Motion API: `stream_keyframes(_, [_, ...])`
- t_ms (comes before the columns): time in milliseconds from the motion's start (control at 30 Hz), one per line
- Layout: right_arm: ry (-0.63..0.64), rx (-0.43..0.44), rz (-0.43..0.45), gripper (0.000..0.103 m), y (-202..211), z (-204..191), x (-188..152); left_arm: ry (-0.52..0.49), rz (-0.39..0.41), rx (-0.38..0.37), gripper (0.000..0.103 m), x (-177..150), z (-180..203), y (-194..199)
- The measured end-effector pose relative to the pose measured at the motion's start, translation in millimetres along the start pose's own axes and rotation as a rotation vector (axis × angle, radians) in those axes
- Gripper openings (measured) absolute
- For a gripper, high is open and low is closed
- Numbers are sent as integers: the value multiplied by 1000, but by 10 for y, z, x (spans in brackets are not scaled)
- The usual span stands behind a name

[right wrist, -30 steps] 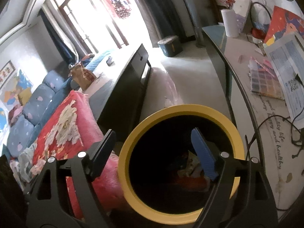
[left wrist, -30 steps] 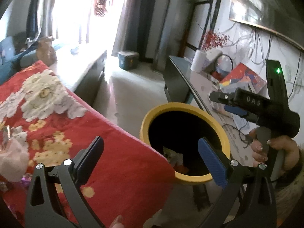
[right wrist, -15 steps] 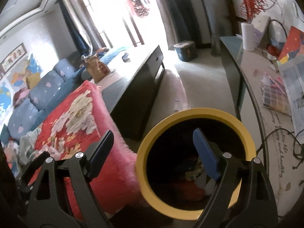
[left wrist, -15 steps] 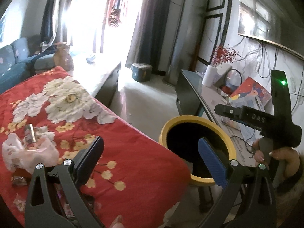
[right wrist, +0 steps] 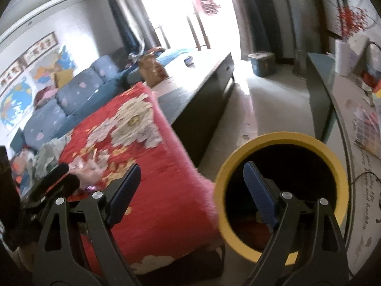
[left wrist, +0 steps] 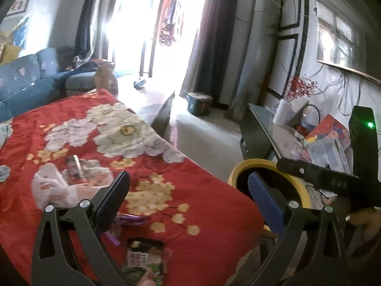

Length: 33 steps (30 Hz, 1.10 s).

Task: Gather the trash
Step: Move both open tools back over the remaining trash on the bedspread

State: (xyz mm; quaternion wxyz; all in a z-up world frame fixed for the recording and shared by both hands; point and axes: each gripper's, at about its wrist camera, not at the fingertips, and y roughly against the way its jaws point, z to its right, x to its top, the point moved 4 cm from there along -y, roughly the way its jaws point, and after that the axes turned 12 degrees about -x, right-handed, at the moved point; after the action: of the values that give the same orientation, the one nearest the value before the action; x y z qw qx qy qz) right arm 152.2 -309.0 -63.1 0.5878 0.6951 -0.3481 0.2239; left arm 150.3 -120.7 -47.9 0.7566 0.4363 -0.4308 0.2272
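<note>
A yellow-rimmed bin point(left wrist: 252, 163) point(right wrist: 281, 137) stands beside a red flowered cloth point(left wrist: 202, 190) point(right wrist: 152, 190). Litter lies on the cloth: a crumpled white plastic bag point(left wrist: 54, 188), a snack wrapper point(left wrist: 73, 169), a purple wrapper point(left wrist: 128, 219) and a dark packet point(left wrist: 145, 257). My left gripper point(left wrist: 188, 190) hovers open over the cloth, just right of the bag, with nothing between its fingers. My right gripper point(right wrist: 193, 181) straddles the cloth's edge and the bin's rim. Its jaws are opening and hold nothing. A hand point(left wrist: 364, 221) grips the right tool's handle.
A blue sofa point(right wrist: 78, 88) runs behind the cloth. A dark low cabinet point(right wrist: 202, 104) stands beyond it. On the right, a glass-topped desk point(right wrist: 333, 90) carries papers, cables and a paper roll point(left wrist: 282, 115). A lidded teal container point(left wrist: 198, 102) sits on the pale floor point(right wrist: 269, 109).
Both views have swung off the bin's mouth toward the red cloth. The bin now sits at the right, and the litter on the cloth has come into sight. Both grippers stay empty.
</note>
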Motion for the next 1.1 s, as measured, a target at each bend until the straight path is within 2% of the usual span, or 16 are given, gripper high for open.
stream_keyframes(333, [100,60,0,80,96,-458,-140,20,43,65,96,34,-233,230])
stream_keyframes(900, [206,119,-25,80,123,-997,-315,71,101,144,96,62,-626,500])
stream_keyframes(1100, [255,145,-54,80,96,-1229,-417,113,120,184,96,47,-850,605])
